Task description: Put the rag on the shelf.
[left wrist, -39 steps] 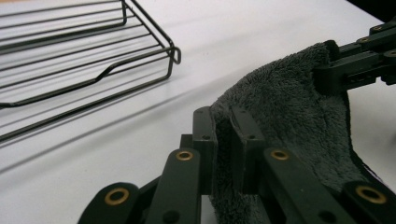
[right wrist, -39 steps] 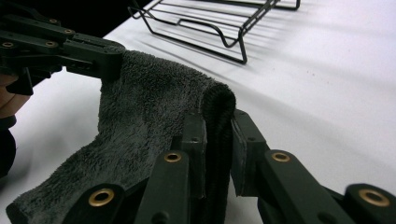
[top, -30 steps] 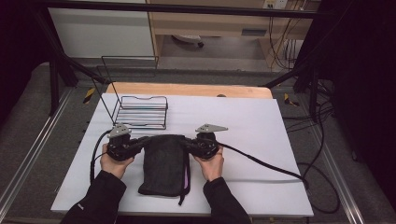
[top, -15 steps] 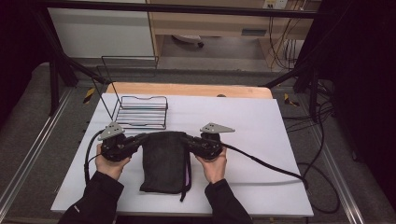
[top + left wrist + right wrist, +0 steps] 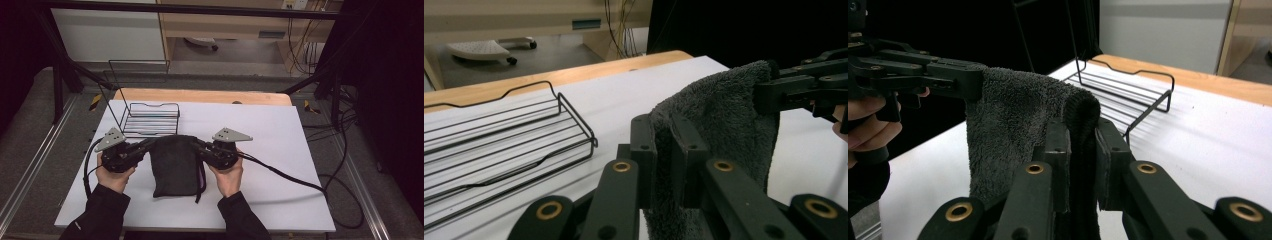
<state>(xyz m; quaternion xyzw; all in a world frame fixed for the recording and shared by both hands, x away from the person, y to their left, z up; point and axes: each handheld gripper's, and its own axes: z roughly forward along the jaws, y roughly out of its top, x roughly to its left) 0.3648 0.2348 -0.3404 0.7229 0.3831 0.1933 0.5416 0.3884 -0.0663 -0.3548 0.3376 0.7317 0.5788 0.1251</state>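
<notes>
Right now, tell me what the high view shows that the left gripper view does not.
High view alone: the person's two hands, left and right, the whole white table top, and the dark grey terry towel hanging down to it. Left gripper view alone: the left gripper with its black fingers clamped on the towel's edge, close up. Both: the towel, the black wire rack, and the right gripper gripping the towel's other corner.

towel (image 5: 175,165) on table (image 5: 280,150), wire rack (image 5: 150,119) behind it

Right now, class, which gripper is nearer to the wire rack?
Left. The left gripper holds the towel just in front of the wire rack; the right gripper grips the towel's other corner, farther off.
</notes>
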